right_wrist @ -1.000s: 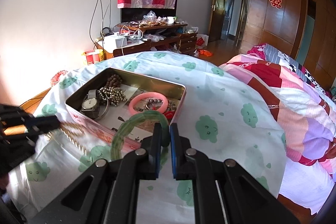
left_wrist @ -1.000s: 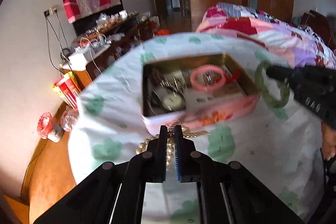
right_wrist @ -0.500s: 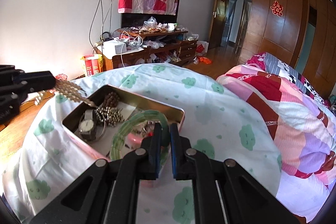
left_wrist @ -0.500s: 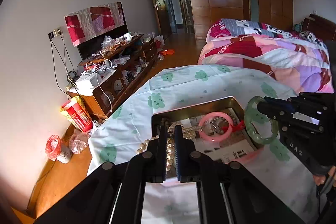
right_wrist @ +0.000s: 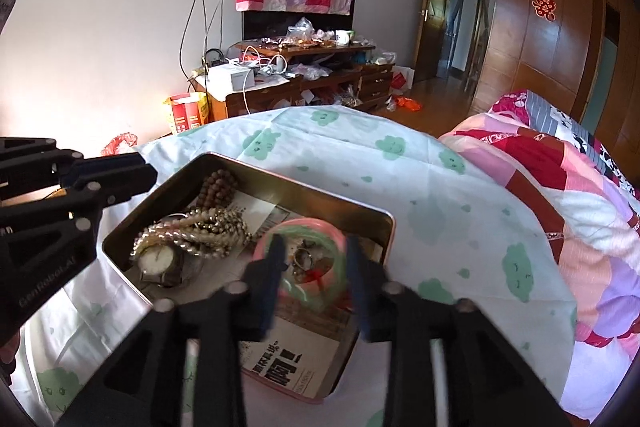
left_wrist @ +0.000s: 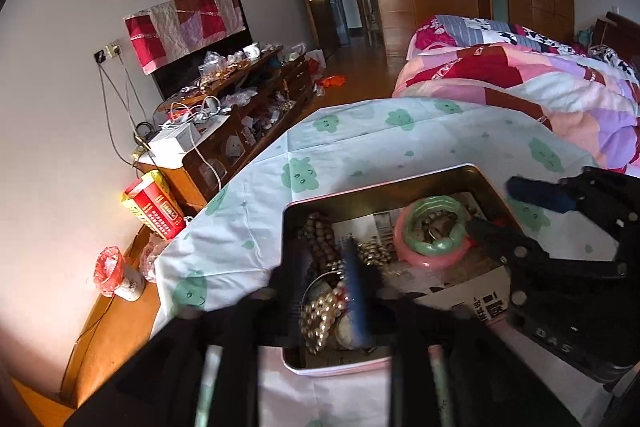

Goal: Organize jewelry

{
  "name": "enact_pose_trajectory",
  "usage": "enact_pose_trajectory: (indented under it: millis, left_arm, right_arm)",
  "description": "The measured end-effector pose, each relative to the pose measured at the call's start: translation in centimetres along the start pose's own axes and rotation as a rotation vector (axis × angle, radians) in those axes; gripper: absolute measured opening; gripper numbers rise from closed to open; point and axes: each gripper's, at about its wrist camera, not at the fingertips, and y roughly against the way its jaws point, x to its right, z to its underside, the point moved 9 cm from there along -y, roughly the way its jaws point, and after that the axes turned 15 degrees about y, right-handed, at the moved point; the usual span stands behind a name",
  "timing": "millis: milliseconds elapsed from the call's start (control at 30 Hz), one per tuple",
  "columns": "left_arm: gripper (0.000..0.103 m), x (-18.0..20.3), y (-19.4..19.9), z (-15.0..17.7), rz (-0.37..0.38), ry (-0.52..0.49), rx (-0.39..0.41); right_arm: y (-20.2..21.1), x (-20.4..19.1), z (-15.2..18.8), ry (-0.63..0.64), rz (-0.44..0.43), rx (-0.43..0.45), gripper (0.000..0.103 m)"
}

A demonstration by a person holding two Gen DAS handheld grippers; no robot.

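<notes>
An open metal tin (left_wrist: 380, 193) (right_wrist: 288, 183) sits on the cloud-print sheet. Inside lie a pearl necklace (left_wrist: 320, 311) (right_wrist: 192, 231), a watch (right_wrist: 156, 261), brown beads (right_wrist: 218, 189), and a green bangle (left_wrist: 436, 227) (right_wrist: 336, 259) resting on a pink bangle (left_wrist: 424, 259) (right_wrist: 264, 243). My left gripper (left_wrist: 324, 291) is open above the pearls, holding nothing. My right gripper (right_wrist: 314, 279) is open over the bangles, holding nothing; it also shows in the left wrist view (left_wrist: 500, 207).
A patchwork quilt (right_wrist: 560, 195) covers the bed to the right. A cluttered wooden TV cabinet (right_wrist: 304, 75) stands against the far wall. A red-yellow box (left_wrist: 154, 207) and a red bag (left_wrist: 110, 269) sit on the floor at left.
Both grippers opened. The pearl necklace dropped from the left gripper into the tin. The green bangle dropped from the right gripper onto the pink bangle.
</notes>
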Motion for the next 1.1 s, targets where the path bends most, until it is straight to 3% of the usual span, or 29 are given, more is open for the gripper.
enact_pose_trajectory:
  millis: [33, 67, 467, 1100]
  left_arm:
    - [0.068, -0.3, 0.4, -0.1, -0.018, 0.009, 0.022]
    - [0.079, -0.6, 0.8, -0.2, -0.027, 0.014, 0.042]
    - [0.079, -1.8, 3.2, 1.0, -0.008, 0.07, 0.047]
    - [0.079, -3.2, 4.9, 2.3, 0.002, 0.143, 0.041]
  right_arm:
    - [0.2, 0.1, 0.2, -0.008, 0.002, -0.001, 0.049]
    - [0.4, 0.2, 0.4, -0.016, 0.006, -0.006, 0.05]
    - [3.6, 1.2, 2.3, -0.078, 0.049, -0.013, 0.061]
    - [5.9, 0.4, 1.5, -0.079, 0.048, 0.04, 0.065]
